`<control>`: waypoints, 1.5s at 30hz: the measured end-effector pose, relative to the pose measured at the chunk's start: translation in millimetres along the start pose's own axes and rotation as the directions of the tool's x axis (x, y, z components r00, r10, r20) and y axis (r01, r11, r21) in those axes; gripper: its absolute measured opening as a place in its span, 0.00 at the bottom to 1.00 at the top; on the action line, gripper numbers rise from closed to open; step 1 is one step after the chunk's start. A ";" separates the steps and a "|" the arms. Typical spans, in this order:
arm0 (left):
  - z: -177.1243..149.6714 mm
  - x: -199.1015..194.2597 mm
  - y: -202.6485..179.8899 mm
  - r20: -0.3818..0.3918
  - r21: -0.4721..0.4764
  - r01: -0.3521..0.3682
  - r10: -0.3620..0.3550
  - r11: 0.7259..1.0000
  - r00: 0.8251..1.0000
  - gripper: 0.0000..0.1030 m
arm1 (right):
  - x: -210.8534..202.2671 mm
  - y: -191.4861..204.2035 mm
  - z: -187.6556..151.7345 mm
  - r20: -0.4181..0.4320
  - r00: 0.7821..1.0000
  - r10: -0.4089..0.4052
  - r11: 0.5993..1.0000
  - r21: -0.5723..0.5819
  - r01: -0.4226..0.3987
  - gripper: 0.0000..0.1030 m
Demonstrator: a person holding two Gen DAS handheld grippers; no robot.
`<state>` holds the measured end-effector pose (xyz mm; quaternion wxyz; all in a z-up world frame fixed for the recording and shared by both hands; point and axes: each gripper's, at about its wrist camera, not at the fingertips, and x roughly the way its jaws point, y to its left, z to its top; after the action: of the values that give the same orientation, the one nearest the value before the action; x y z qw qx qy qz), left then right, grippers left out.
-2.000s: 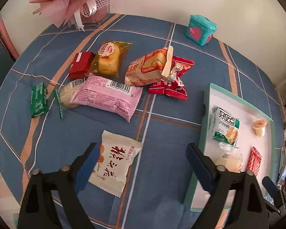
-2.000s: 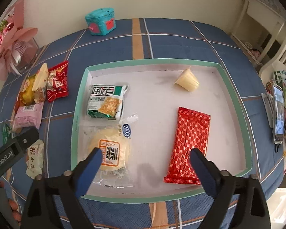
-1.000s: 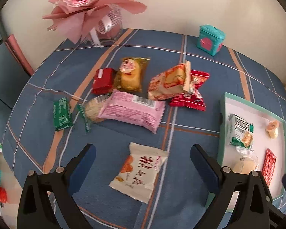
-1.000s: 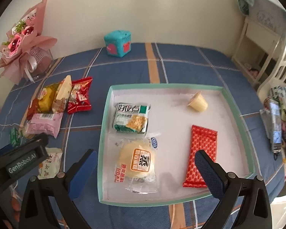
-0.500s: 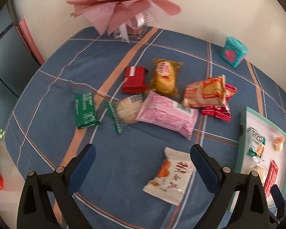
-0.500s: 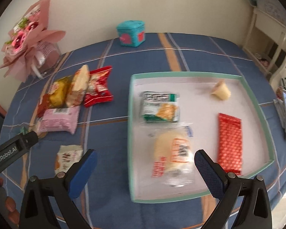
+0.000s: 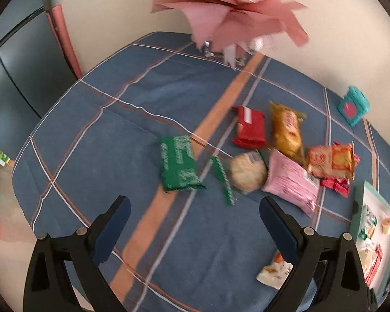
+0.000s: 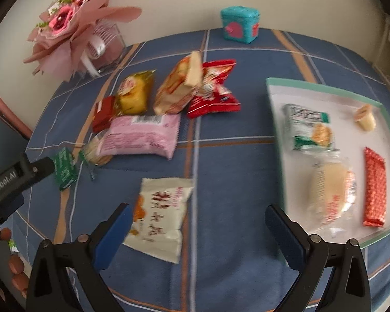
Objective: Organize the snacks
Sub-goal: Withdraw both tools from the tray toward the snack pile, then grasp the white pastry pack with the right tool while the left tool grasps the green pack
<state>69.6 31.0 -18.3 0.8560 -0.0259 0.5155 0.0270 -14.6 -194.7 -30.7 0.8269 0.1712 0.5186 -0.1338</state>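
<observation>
Both the left gripper (image 7: 195, 213) and right gripper (image 8: 196, 221) are hanging wide and empty, since loose snacks like the white packet (image 8: 159, 212) are lying outside the green-rimmed tray (image 8: 322, 85), awaiting sorting.

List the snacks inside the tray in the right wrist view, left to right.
Green-and-white cracker packet → clear-wrapped round cake → small jelly cup → red wafer bar, all inside the green-rimmed tray.
</observation>
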 end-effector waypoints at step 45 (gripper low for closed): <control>35.8 101.5 12.0 -0.168 0.048 0.043 -0.035 0.998 0.985 0.41 | 67.1 59.3 -4.4 -0.095 0.990 -0.104 0.992 -0.079 0.097 0.55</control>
<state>147.6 47.6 -91.5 0.8106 -0.0161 0.5853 -0.0054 34.1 -142.1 -84.5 0.7983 0.1206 0.5714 -0.1472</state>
